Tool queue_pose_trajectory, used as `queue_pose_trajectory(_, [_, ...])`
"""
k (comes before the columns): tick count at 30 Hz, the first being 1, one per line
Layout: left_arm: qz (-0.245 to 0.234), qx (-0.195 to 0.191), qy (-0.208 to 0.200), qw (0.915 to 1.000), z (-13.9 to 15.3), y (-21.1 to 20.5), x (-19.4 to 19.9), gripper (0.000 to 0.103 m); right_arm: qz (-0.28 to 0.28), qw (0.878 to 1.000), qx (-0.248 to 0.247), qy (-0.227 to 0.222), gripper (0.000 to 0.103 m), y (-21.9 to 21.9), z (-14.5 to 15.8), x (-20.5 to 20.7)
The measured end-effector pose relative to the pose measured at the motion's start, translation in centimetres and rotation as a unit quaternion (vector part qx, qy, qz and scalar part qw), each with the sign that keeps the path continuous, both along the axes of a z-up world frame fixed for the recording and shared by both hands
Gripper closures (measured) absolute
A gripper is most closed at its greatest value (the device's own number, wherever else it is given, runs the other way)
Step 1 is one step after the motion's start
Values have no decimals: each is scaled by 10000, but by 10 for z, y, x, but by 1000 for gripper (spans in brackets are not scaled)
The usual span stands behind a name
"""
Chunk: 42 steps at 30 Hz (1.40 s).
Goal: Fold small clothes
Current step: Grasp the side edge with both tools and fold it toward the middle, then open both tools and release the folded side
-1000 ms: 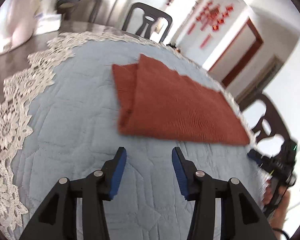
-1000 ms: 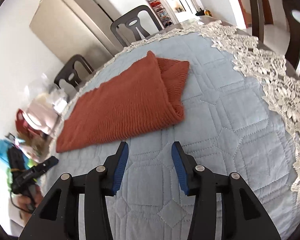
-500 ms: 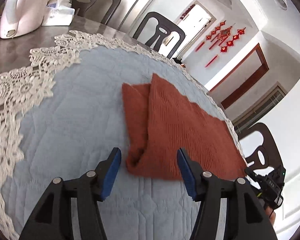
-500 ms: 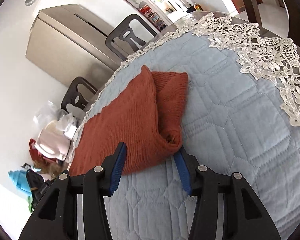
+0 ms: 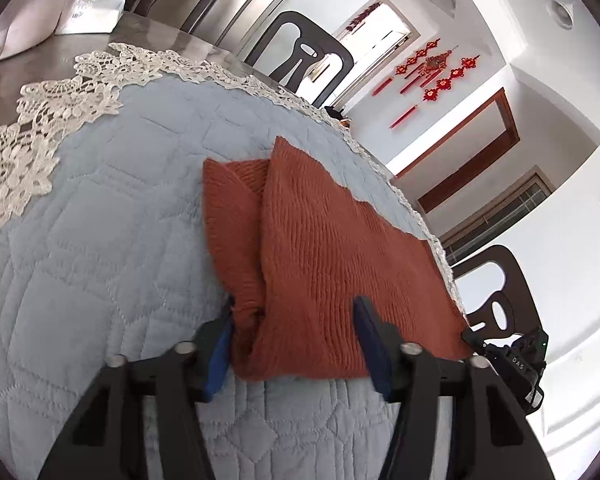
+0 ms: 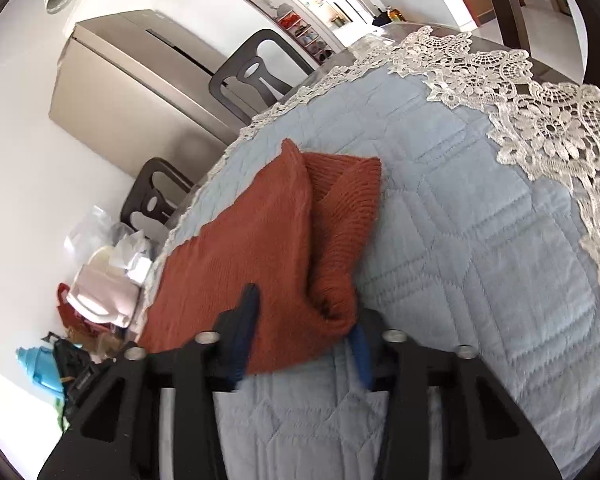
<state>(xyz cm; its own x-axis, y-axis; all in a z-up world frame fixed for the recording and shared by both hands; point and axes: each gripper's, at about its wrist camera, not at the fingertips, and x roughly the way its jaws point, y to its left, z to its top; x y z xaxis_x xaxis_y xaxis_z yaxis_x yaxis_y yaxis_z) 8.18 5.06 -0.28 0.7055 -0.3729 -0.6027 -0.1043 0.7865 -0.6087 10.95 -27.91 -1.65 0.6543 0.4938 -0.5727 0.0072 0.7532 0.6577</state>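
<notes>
A blue quilted mat (image 5: 100, 260) with a white lace border (image 5: 52, 112) covers the dark table (image 5: 16, 76), and everything here is placed against that mat. Near its middle lies the rust-orange knitted garment (image 5: 324, 264), already doubled over once: a broad upper layer rests on a narrower under layer that sticks out along one side. The garment's near edge faces both tools. At one near corner of the garment the left gripper (image 5: 296, 332) has its blue-padded fingers spread wide, with the corner of the cloth lying between them; the jaws stand apart and nothing is pinched. At the other near corner, seen from the right wrist, the right gripper (image 6: 304, 328) is likewise spread, straddling the bunched fold there without clamping it. The step in hand looks like the grasp before the next fold. The next move probably calls for both tools to close on all layers at their corners together, then lift and carry the near edge over toward the far edge of the garment, keeping the layers aligned so the under layer does not slip out.
</notes>
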Motion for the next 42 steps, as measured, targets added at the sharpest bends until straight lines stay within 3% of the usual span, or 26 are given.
queue_pose_trajectory(1, [20, 103, 68, 9999, -1, -1, 3, 70, -24, 10000, -2, 63, 84, -1, -2, 2])
queue_pose_trajectory(2, [32, 163, 119, 9998, -3, -1, 3, 76, -34, 9999, 44, 101, 84, -2, -4, 3])
queue_pose_trajectory(5, [-21, 150, 109, 9998, -1, 1, 0, 82, -26, 9999, 93, 84, 87, -3, -1, -2])
queue_pose_trajectory(15, [-458, 75, -134, 9988, 23, 0, -44, 85, 263, 9995, 159, 18, 88, -9, 16, -41])
queue_pose_trajectory(25, [-592, -92, 149, 9981, 6, -2, -109, 85, 398, 9988, 38, 294, 88, -18, 11, -107])
queue_pose_trajectory(31, [-651, -44, 291, 9974, -9, -4, -111, 83, 361, 9984, -112, 420, 87, -19, -2, -111])
queue_pose_trajectory(34, [-619, 330, 198, 9973, 2, -5, -117, 80, 387, 9969, -602, 319, 81, -15, 10, -115])
queue_pose_trajectory(38, [-456, 686, 49, 9966, 16, 2, -125, 80, 117, 9907, -1355, 29, 81, -17, 33, -127])
queue_pose_trajectory(42, [-377, 934, -173, 9948, 31, 0, -119, 80, -43, 9843, -1740, -289, 81, -7, 48, -130])
